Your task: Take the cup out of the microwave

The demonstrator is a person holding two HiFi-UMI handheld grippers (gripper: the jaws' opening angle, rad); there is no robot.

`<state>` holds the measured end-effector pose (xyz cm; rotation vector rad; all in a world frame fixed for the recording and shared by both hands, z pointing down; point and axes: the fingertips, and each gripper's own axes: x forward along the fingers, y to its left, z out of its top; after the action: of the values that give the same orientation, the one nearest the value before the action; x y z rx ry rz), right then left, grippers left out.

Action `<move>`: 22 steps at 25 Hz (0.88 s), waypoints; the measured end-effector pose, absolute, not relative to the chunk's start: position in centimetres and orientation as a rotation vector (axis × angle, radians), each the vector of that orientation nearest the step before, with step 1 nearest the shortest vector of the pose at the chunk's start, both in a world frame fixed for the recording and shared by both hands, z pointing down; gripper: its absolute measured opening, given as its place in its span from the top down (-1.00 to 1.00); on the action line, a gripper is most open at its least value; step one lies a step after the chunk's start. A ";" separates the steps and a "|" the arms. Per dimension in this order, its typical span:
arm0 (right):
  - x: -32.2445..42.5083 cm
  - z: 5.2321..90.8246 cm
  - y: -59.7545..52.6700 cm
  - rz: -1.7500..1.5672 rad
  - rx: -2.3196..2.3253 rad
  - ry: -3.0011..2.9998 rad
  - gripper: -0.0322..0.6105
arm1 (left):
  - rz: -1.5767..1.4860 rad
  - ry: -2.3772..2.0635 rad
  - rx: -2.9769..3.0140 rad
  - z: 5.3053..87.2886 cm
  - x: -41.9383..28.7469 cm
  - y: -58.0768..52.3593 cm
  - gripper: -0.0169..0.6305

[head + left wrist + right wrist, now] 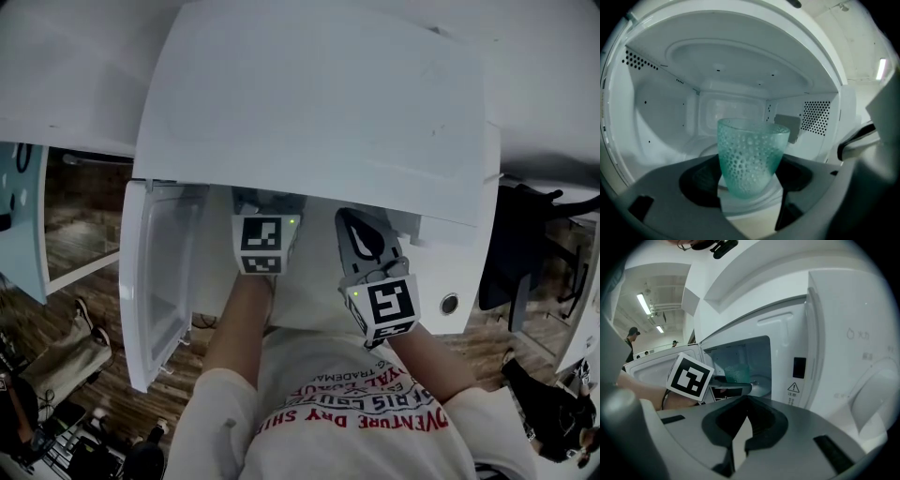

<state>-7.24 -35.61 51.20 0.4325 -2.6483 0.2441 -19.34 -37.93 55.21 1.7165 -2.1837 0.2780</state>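
Cup [752, 159], green dimpled glass, upright inside the microwave [309, 103], stands between the spread jaws of the left gripper [750, 174], whose pads lie just beside its walls, not visibly pressing. Door [150, 281] hangs open at left. Right gripper [746, 399], clenched and empty, hovers outside by the control panel [867, 362].

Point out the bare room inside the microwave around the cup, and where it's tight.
Widest bare floor lies between the cup and the left wall. A narrower strip runs to the perforated right wall, and some shows behind, before the back wall. Tight at the front, where the open left gripper flanks the cup.
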 end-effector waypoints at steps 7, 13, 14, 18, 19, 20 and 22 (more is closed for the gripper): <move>-6.7 50.5 -35.9 0.235 0.491 -2.651 0.87 | 0.209 -2.176 1.689 54.8 -19.4 -36.5 -0.16; -5.8 49.5 -34.4 0.214 0.534 -2.658 0.87 | 0.225 -2.159 1.742 53.6 -17.8 -34.0 -0.16; -5.6 49.3 -34.1 0.211 0.542 -2.662 0.87 | 0.237 -2.156 1.751 53.4 -17.5 -33.5 -0.16; -5.0 48.4 -32.8 0.202 0.588 -2.674 0.87 | 0.249 -2.150 1.788 52.2 -16.7 -31.3 -0.15; -4.9 48.2 -32.4 0.200 0.599 -2.676 0.87 | 0.243 -2.149 1.795 51.7 -16.5 -30.8 -0.15; -4.7 48.0 -32.1 0.196 0.610 -2.677 0.87 | 0.238 -2.147 1.802 51.3 -16.2 -30.2 -0.15; -4.4 47.5 -31.5 0.184 0.631 -2.681 0.87 | 0.232 -2.143 1.813 50.4 -15.8 -29.0 -0.16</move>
<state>-4.38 -31.51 47.48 0.6313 -2.6809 0.1845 -15.79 -29.00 50.41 1.8130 -2.1433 0.2322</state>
